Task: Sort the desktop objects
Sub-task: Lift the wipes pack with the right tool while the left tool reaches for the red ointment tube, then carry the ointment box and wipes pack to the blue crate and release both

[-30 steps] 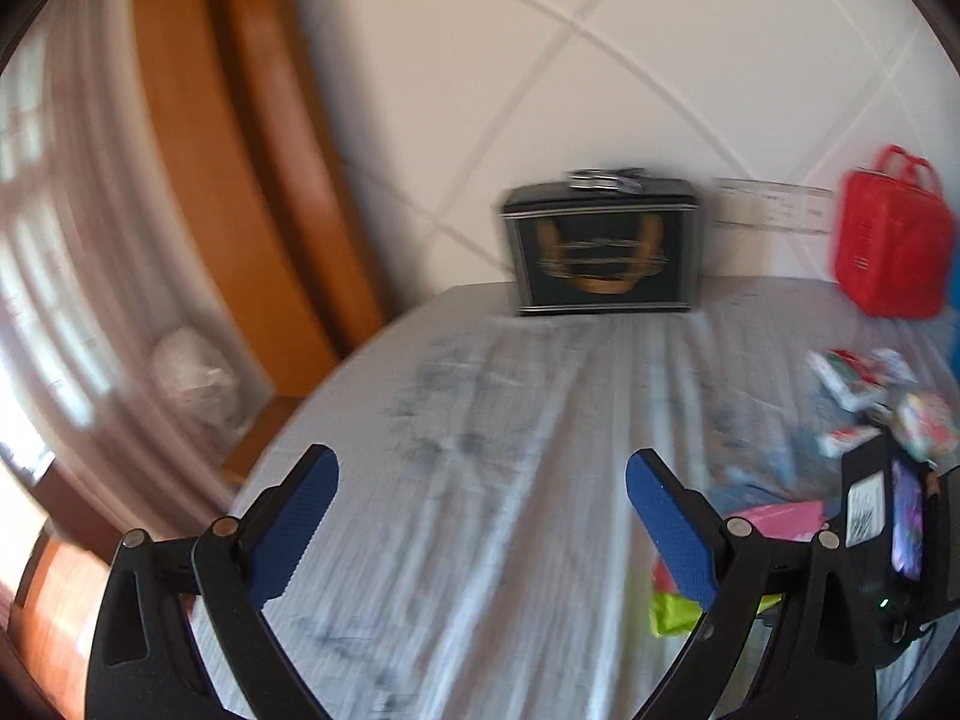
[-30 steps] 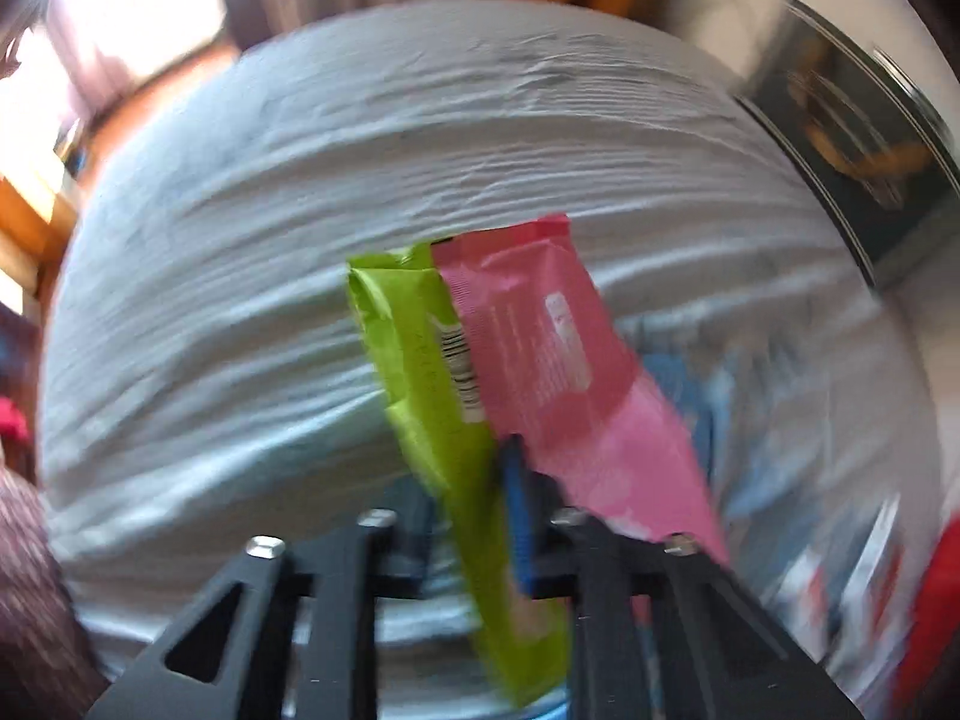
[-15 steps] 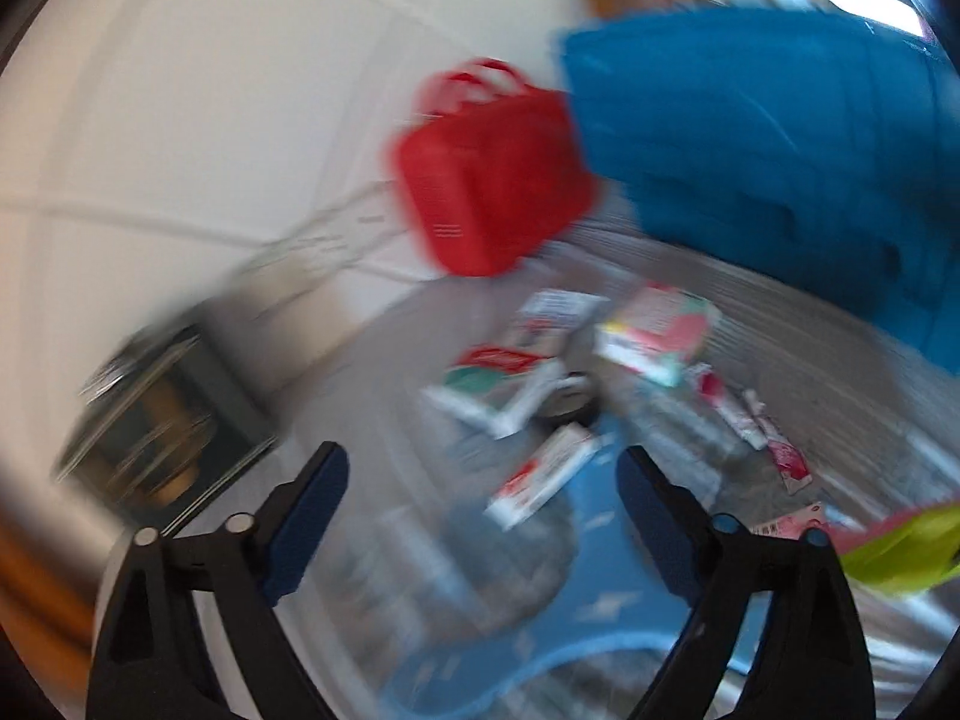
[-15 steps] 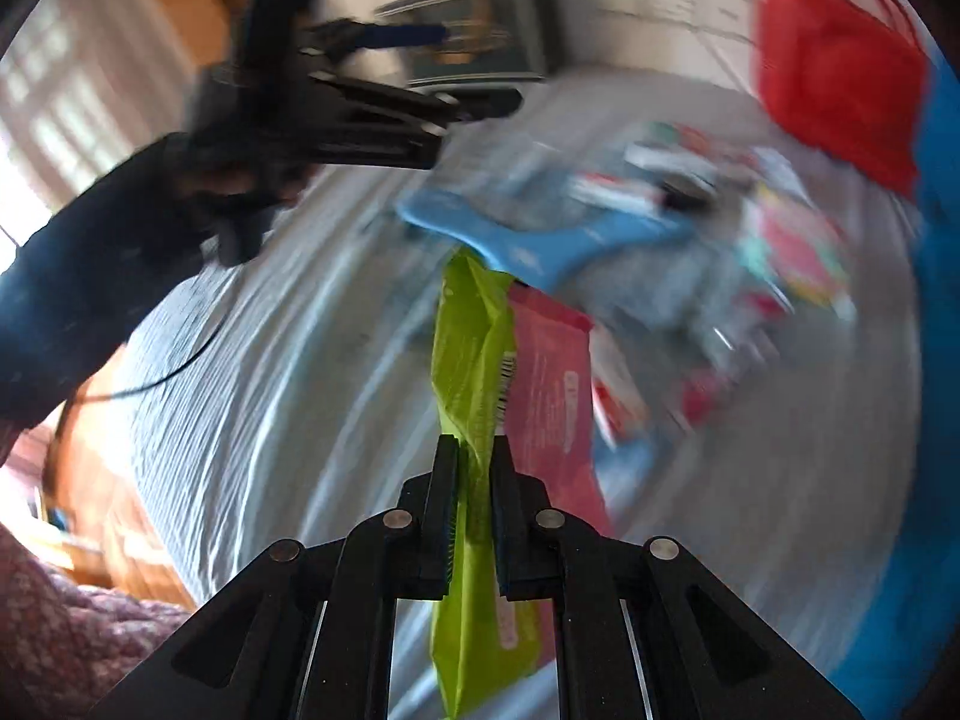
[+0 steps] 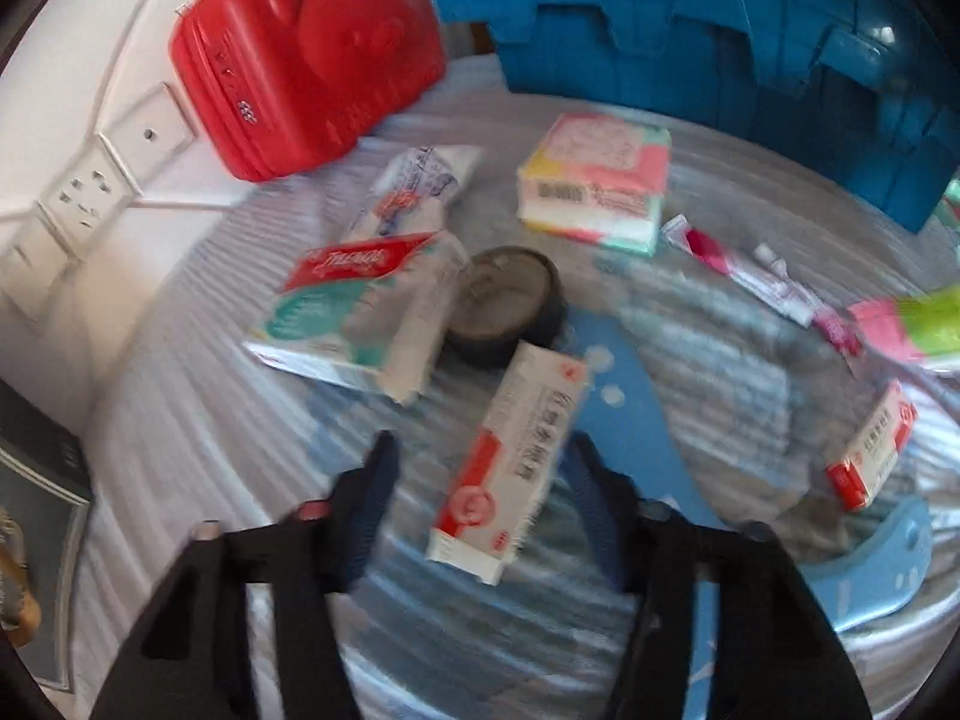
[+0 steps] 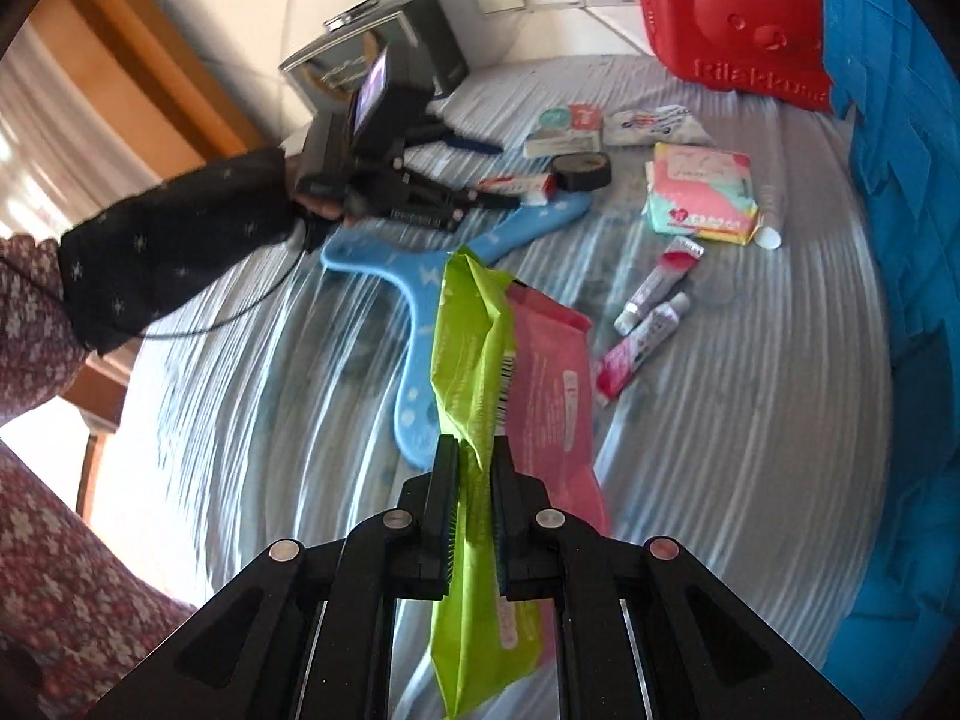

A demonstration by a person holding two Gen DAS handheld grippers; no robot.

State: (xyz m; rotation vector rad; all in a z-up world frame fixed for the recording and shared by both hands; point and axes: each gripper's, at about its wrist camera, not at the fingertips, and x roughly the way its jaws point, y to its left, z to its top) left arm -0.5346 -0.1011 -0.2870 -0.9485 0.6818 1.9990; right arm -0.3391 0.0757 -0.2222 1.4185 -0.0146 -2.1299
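My left gripper (image 5: 480, 471) points down at a long red-and-white carton (image 5: 510, 468) lying on the striped cloth (image 5: 198, 420). Its jaws are closing with the carton between them. A gap still shows beside the left finger (image 5: 372, 480). In the right wrist view the left gripper (image 6: 510, 199) is held by a hand in a dark sleeve (image 6: 174, 252). My right gripper (image 6: 474, 462) is shut on a lime-green packet (image 6: 468, 348) that stands up out of the jaws. A pink packet (image 6: 552, 384) hangs against its right side.
A black tape roll (image 5: 504, 306), tissue packs (image 5: 360, 318), a pastel pack (image 5: 600, 180), small tubes (image 5: 744, 270) and another small carton (image 5: 870, 450) lie scattered. A flat blue plastic piece (image 6: 420, 276) lies under them. Red case (image 5: 300, 54), blue crate (image 5: 720, 30) and black box (image 6: 384, 48) stand behind.
The left gripper swung from the far wall down over the clutter, and its jaws narrowed around the carton. The right gripper rolled upright with the packets still in it.
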